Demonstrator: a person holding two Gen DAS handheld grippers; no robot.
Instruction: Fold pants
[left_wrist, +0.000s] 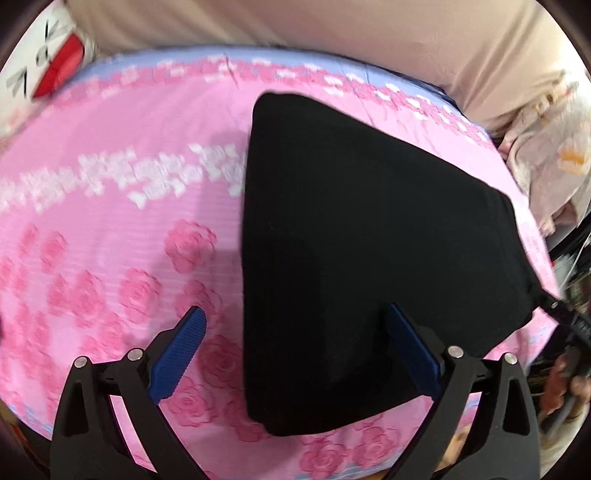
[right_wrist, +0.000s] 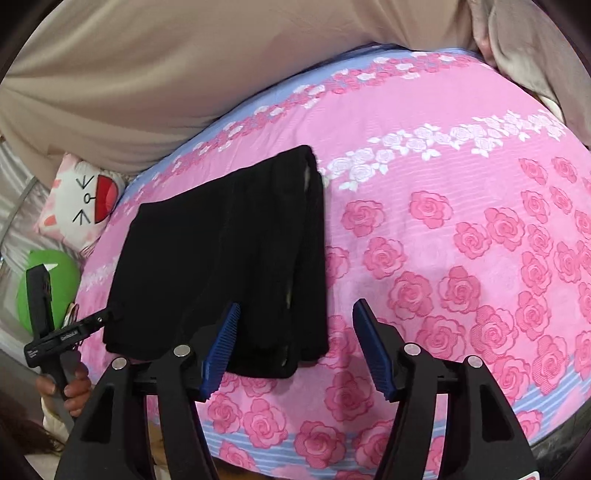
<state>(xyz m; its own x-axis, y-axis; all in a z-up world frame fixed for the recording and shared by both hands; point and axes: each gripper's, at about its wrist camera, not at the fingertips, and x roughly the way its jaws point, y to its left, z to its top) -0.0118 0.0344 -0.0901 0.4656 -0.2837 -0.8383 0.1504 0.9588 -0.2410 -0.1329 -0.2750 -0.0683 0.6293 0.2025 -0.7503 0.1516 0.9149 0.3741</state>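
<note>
Left wrist view: one pair of black pants (left_wrist: 369, 240), folded into a thick rounded-corner slab, matte knit, centre to right of frame, flat on one pink bedsheet (left_wrist: 110, 229) printed with darker pink roses, a band of white roses and a lilac-blue border. Left gripper (left_wrist: 295, 328) at lower centre: two black arms, two ribbed blue pads (left_wrist: 177, 354), four silver pivot pins; spread wide, nothing pinched, right pad over the pants' near part, left pad over bare sheet. Beige curtain-like cloth (left_wrist: 332, 33) across the top.

Right wrist view: same pants (right_wrist: 221, 258) at centre left, stacked layer edges visible along the right side. Right gripper (right_wrist: 293, 336) at lower centre, same build, parted with no cloth between the pads; left pad overlapping the pants' near edge, right pad over the roses. At left edge, the other gripper held in a hand (right_wrist: 70, 387), small white lettering on its body, unreadable. One white cartoon-face cushion (right_wrist: 85, 201) with red mouth at upper left; one green plush (right_wrist: 51, 280) below it.
</note>
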